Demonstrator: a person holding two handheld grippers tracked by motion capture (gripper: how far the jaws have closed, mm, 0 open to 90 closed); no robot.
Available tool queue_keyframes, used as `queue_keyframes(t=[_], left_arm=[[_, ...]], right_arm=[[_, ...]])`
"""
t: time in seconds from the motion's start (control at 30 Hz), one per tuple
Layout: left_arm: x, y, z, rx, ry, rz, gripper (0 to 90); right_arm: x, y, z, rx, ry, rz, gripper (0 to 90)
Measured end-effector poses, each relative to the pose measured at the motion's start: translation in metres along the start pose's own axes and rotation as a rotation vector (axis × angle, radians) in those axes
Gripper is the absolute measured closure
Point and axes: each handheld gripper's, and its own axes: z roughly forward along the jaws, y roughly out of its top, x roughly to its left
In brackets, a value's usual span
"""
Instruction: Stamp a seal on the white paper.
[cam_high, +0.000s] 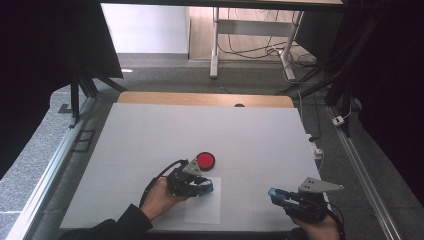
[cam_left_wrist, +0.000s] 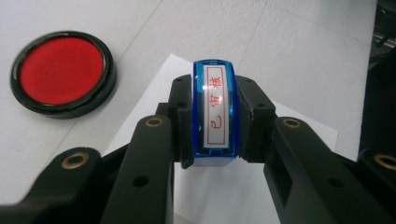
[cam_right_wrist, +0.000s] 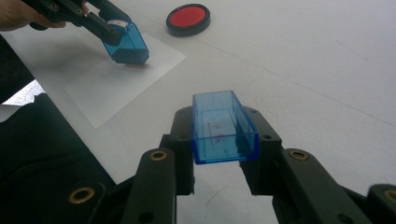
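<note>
White table (cam_high: 150, 140): left tongs (cam_left_wrist: 215, 122) clamp blue stamp (cam_left_wrist: 215, 109), red Chinese label; right tongs (cam_right_wrist: 225, 135) clamp cap (cam_right_wrist: 224, 128).

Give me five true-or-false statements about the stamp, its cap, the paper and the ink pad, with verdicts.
1. The left gripper is shut on the blue stamp. True.
2. The right gripper holds the ink pad. False: it holds the clear blue cap.
3. The stamp is over the sheet of paper. True.
4. The red ink pad lies on the paper. False: it lies beside it on the table.
5. The cap is on the stamp. False: they are apart.
</note>
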Motion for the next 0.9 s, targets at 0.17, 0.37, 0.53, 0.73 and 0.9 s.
queue_keyframes(t=[0.17,0.37,0.53,0.73,0.9], left_arm=[[0.0,0.0,-0.005,-0.013,-0.012,-0.007,70.6],[0.003,0.0,-0.017,-0.056,-0.035,-0.026,70.5],[0.009,-0.001,-0.029,-0.094,-0.052,-0.048,70.5],[0.012,-0.001,-0.041,-0.143,-0.074,-0.065,70.5],[0.014,-0.002,-0.049,-0.171,-0.085,-0.062,70.5]], right_arm=[[0.0,0.0,0.0,0.0,0.0,0.0,68.4],[0.0,0.0,0.0,-0.002,0.001,0.002,68.4],[0.0,0.0,0.0,-0.001,0.002,0.004,68.4],[0.0,0.0,0.0,-0.002,0.002,0.004,68.4],[0.0,0.0,0.0,-0.002,0.001,0.003,68.5]])
